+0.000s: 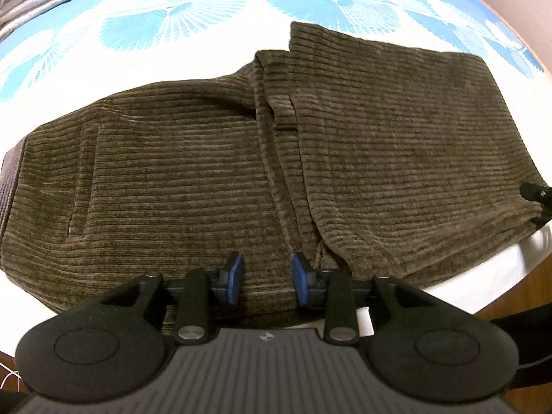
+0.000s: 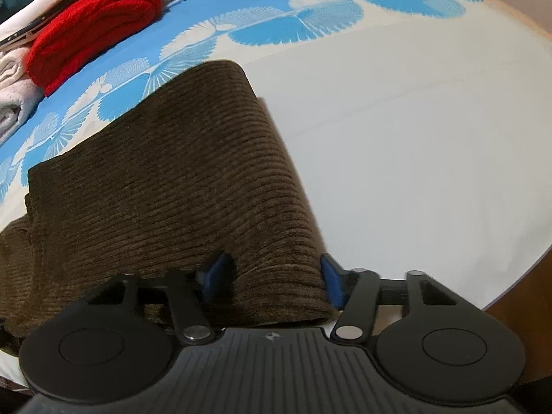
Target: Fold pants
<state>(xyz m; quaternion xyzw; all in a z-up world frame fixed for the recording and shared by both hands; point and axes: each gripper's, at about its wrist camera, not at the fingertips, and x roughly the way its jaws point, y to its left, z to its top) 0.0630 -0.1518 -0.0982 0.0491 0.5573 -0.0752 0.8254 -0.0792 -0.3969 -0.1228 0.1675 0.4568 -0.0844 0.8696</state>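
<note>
We see the olive-brown ribbed corduroy pants lying partly folded on the white bedsheet with blue fan-shaped prints, their long axis running left to right along the near edge of the bed. Our left gripper hovers at the near hem, its blue pads parted over the fabric and pressing nothing. Our right gripper straddles the rolled right-hand fold, blue pads at either side; we cannot tell whether they pinch it. The cloth stretches away to the far left from that hand, so we judge the right hand nearer the end that must fold over next.
</note>
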